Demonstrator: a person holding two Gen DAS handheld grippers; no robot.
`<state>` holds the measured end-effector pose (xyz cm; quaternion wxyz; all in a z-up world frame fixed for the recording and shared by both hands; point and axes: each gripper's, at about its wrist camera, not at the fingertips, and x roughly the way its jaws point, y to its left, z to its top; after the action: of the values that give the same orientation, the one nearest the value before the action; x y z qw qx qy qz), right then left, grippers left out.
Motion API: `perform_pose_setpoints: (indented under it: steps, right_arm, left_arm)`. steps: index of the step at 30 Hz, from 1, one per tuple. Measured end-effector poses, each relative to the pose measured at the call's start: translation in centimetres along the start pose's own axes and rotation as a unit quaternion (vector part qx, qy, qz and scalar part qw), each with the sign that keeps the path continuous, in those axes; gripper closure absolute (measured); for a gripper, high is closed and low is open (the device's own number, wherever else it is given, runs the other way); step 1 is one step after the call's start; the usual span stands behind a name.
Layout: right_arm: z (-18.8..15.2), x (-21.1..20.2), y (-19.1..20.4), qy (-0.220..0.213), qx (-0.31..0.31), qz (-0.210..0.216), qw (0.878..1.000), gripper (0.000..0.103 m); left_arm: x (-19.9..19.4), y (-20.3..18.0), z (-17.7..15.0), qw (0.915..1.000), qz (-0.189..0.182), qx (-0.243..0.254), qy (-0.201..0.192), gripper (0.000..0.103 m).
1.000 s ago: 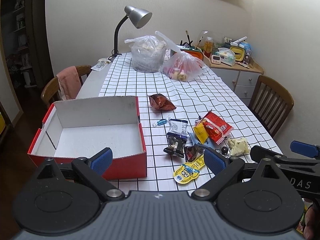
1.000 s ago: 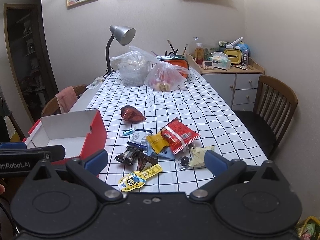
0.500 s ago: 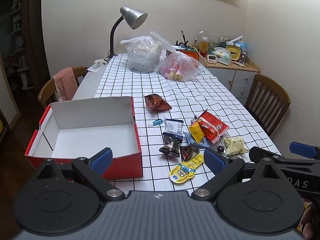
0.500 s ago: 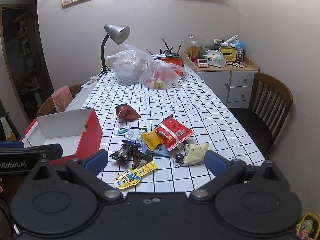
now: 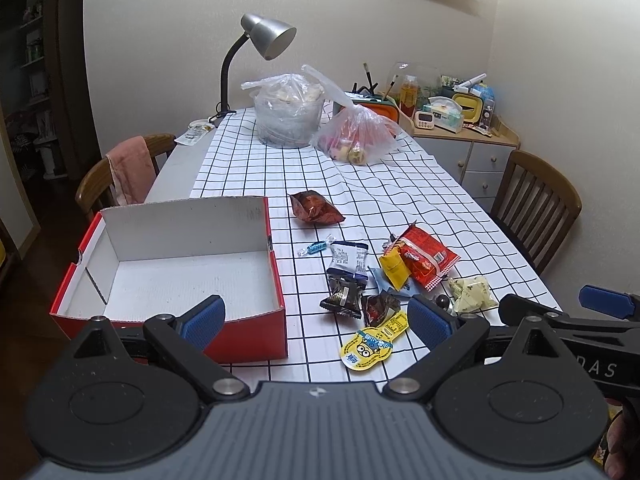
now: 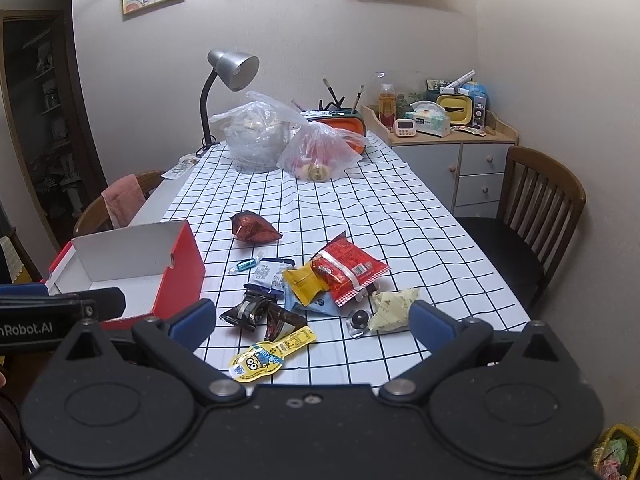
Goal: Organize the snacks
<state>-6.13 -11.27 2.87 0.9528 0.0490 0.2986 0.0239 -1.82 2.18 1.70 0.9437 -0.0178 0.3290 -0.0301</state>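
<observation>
Left wrist view: yellow pouch [image 5: 372, 344] lies diagonally, neck pointing far-right; both grippers' jaws gape, holding nothing.

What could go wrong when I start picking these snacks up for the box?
The snack packets overlap: the yellow packet lies partly on the red packet, so a pinch may drag both. The yellow cartoon pouch lies flat near the table edge and could slide off. The red box is light cardboard; a bump may shift it.
</observation>
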Motion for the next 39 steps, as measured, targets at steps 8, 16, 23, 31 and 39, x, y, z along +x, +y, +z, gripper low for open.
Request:
perform_pose_setpoints:
  steps: [8,16,23,31,39]
  right_arm:
    - [0.5,0.5,-0.4,-0.004,0.003,-0.004,1.000,0.000]
    - [1.4,3.0,-2.0,0.015,0.006,0.004,1.000,0.001]
    - [1.7,5.1,-3.3,0.032,0.007,0.018,0.999,0.006]
    - [1.7,7.7,-5.7,0.064,0.028,0.014,0.997,0.006]
    - [0.4,11.3,-7.7,0.094,0.018,0.002,0.995,0.006]
  left_arm:
    - [0.8,-0.2,0.8,1.0000,-0.001,0.000,-0.002,0.005]
    - [2.7,-1.5,1.6,1.0000,-0.003,-0.002,0.002,0.005]
    - [4.5,-2.9,2.1,0.9999,-0.006,0.010,0.011,0.005]
    - [7.0,-3.2,1.9,0.9991,-0.016,0.026,0.031,0.005]
    - [10.8,-4.3,0.3,0.9940,-0.040,0.071,0.073,0.005]
